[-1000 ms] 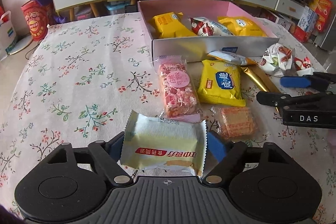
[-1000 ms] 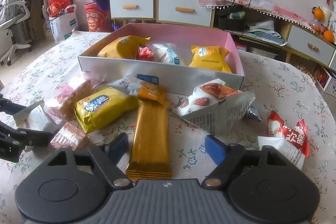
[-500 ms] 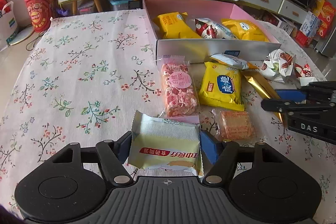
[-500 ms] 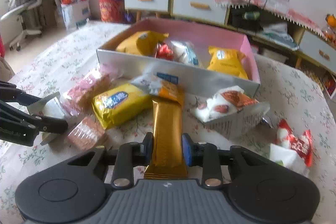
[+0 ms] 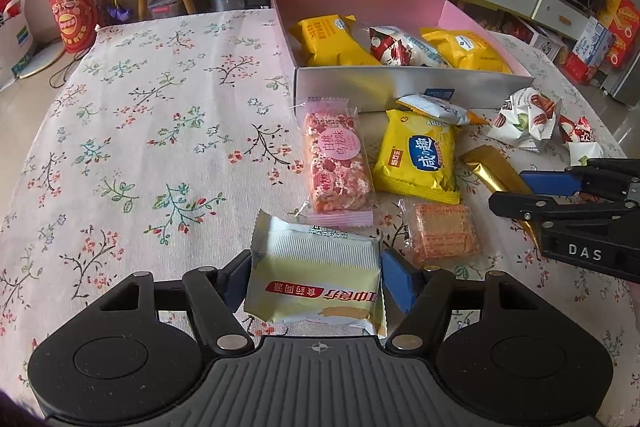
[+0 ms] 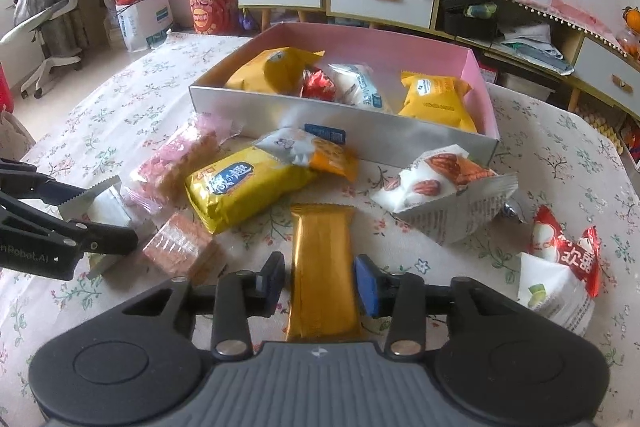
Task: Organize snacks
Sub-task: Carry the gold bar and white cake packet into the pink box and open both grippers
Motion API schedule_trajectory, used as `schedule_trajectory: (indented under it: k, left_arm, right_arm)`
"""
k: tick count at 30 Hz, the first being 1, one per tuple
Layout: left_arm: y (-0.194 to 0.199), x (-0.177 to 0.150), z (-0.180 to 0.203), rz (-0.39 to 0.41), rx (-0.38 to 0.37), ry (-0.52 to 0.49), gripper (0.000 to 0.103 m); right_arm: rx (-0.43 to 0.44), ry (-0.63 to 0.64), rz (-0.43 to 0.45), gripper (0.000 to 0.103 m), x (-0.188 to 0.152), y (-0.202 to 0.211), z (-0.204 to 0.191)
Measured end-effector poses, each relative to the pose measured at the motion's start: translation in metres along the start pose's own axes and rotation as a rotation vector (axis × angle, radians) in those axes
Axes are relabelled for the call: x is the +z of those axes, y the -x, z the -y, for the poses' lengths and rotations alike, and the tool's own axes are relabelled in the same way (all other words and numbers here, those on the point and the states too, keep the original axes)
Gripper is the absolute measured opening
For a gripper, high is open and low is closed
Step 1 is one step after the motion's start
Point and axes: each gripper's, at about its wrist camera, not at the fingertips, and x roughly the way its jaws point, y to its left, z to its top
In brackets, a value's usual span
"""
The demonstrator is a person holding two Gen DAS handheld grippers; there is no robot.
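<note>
My left gripper (image 5: 314, 267) is shut on a pale yellow-and-white packet (image 5: 316, 279), its blue pads (image 5: 398, 283) pressing both sides, low over the flowered tablecloth (image 5: 160, 131). A gold wrapped bar (image 6: 322, 267) lies lengthwise between the fingers of my right gripper (image 6: 320, 275). Those jaws are opening, and a thin gap shows at the left pad (image 6: 272, 277). The pink box (image 6: 360, 135) stands just beyond and holds two yellow packs and a white-and-red one. The left wrist view shows the right gripper (image 5: 510, 191) at the right edge, over the gold bar (image 5: 492, 167).
Between the grippers and the box lie a pink nougat bar (image 5: 338, 163), a yellow cracker pack (image 5: 420, 159), a small orange biscuit pack (image 5: 442, 235), a white nut packet (image 6: 440, 187) and a red-and-white packet (image 6: 560, 259). Bare cloth stretches to the left. Cabinets stand behind.
My left gripper narrowed onto the pale packet. My right gripper closed tightly around the gold bar half a second ago and has since spread slightly.
</note>
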Motion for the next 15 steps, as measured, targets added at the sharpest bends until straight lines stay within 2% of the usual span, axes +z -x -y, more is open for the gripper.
schedule_trajectory:
  k: [3, 15]
  left_arm:
    - [0.003, 0.001, 0.002, 0.005, -0.004, -0.004, 0.067]
    - [0.022, 0.010, 0.007, 0.058, -0.010, -0.001, 0.067]
  right_arm:
    - [0.000, -0.007, -0.010, 0.013, 0.003, -0.001, -0.002]
    - [0.019, -0.076, -0.016, 0.013, 0.018, 0.017, 0.008]
